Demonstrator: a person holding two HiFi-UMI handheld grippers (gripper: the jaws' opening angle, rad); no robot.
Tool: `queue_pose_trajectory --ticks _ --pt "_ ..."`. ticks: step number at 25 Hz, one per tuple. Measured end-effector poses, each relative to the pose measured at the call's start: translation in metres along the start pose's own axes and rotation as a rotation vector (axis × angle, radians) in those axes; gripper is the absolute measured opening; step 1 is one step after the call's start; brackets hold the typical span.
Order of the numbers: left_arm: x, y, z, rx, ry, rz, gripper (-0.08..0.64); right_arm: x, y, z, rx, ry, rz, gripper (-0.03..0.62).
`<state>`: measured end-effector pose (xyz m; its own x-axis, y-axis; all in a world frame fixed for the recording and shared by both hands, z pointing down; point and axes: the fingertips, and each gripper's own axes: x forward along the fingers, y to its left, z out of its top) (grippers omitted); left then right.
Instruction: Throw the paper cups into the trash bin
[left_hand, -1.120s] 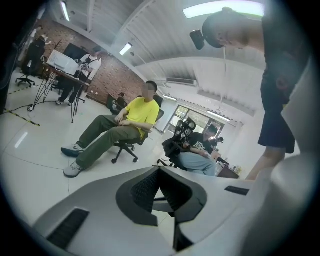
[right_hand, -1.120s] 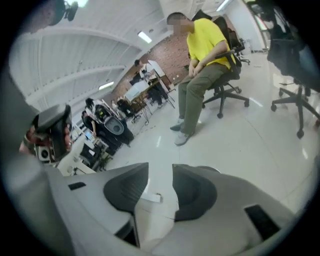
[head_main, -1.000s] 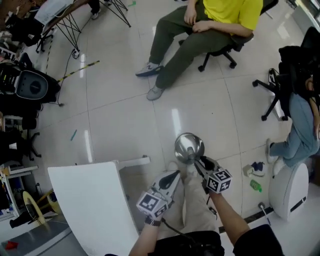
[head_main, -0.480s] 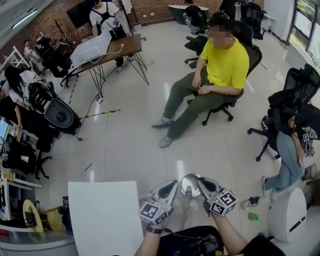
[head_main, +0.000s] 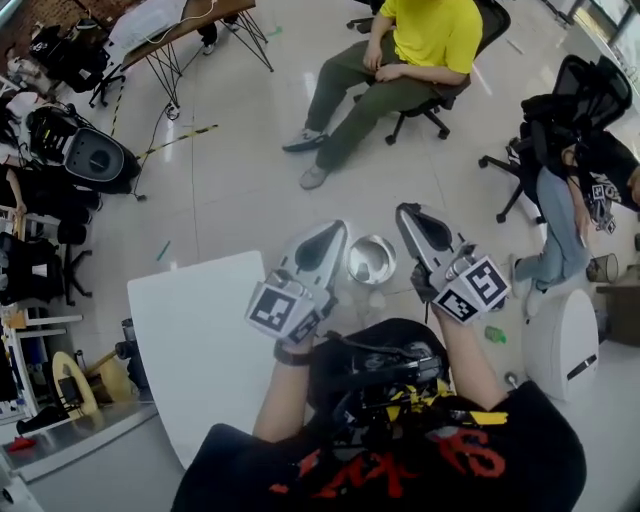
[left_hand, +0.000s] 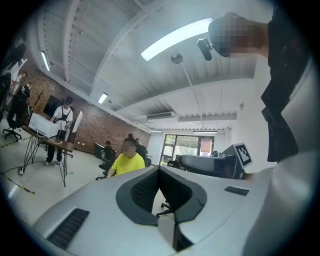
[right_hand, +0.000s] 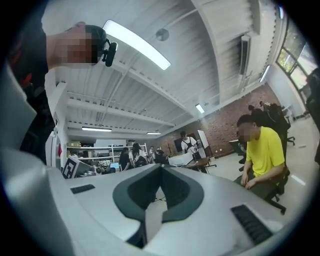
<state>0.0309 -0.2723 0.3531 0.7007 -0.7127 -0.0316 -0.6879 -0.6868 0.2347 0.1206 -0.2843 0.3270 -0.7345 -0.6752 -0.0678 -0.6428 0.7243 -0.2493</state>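
Bin (head_main: 371, 262): round, shiny, silver

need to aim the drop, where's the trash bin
Head view, centre: the trash bin stands on the floor between the left claw and right claw, just right of the white table.

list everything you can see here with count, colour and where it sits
trash bin: one, silver, on the floor between the tips of the two tongs
table: one, white, left of the left arm
person in yellow shirt: one, green trousers, seated top centre
person in jeans: one, blue, seated on a black chair at right
rounded unit: one, white, floor at lower right
small item: one, green, floor beside the white unit
left tongs: one, grey, shut, empty, left of the bin
right tongs: one, grey, shut, empty, right of the bin
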Motion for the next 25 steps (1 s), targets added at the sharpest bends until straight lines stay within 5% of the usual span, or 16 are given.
queue_pose_trajectory --ticks 11,16,25 --pt "-0.001 0.023 0.025 0.060 -0.045 0.020 0.003 0.016 0.008 0.025 -0.050 -0.045 0.045 0.000" --pt "-0.007 0.034 0.043 0.136 -0.143 0.051 0.002 0.026 0.002 0.025 -0.057 -0.035 0.044 0.000" --pt "-0.005 0.059 0.035 0.180 -0.087 0.048 0.003 0.030 -0.017 0.025 -0.067 -0.037 0.020 0.000"
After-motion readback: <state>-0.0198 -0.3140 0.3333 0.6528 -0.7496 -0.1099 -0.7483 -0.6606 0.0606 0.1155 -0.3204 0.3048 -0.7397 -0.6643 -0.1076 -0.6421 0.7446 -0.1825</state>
